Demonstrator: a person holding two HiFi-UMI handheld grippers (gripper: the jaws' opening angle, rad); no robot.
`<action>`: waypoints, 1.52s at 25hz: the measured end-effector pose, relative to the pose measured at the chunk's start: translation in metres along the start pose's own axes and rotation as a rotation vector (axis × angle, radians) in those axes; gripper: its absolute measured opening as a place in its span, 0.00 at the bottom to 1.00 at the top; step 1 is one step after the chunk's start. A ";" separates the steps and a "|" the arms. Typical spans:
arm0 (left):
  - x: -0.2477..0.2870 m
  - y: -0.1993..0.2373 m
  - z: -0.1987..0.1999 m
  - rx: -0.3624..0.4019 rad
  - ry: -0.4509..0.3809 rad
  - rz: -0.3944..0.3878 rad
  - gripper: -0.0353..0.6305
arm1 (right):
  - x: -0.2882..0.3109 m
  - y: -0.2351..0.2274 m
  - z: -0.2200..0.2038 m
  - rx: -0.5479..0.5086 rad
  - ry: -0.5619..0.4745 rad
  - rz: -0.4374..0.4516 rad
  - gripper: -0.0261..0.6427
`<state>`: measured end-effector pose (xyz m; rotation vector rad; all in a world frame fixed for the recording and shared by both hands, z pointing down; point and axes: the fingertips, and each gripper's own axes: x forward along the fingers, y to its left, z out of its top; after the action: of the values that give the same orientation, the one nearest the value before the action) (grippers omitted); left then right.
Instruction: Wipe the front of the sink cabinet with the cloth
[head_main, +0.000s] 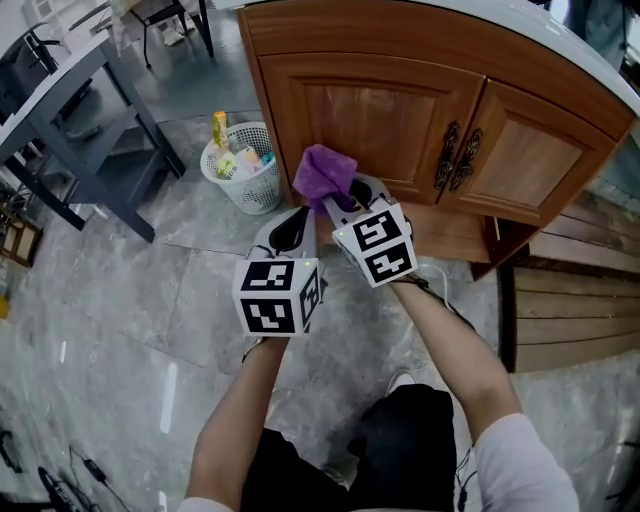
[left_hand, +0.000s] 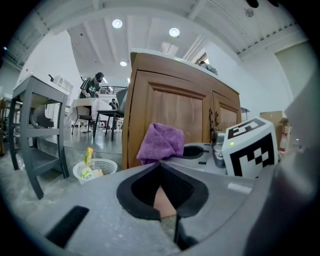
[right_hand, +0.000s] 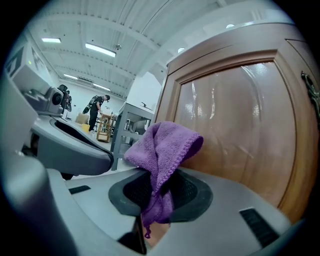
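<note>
Cloth (right_hand: 165, 145) between right claw (right_hand: 159, 186) tips

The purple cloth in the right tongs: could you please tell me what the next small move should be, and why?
Probably press the cloth flat against the cabinet door and begin a sideways stroke. The right tongs are shut on it, bunched close to the door, though contact is unclear; the left tongs are shut and empty.

No legible text — none anywhere
</note>
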<state>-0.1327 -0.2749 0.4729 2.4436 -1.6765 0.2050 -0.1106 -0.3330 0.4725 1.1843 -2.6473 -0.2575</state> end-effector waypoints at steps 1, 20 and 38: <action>0.001 -0.003 -0.001 0.000 0.002 -0.007 0.06 | -0.004 -0.004 -0.002 -0.001 0.002 -0.008 0.15; 0.044 -0.077 -0.005 0.017 0.024 -0.148 0.06 | -0.085 -0.076 -0.018 0.018 -0.006 -0.147 0.15; 0.066 -0.139 0.004 0.025 0.015 -0.270 0.06 | -0.171 -0.136 -0.040 0.033 0.031 -0.283 0.15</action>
<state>0.0211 -0.2863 0.4743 2.6448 -1.3257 0.2070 0.1079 -0.2969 0.4536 1.5601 -2.4612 -0.2407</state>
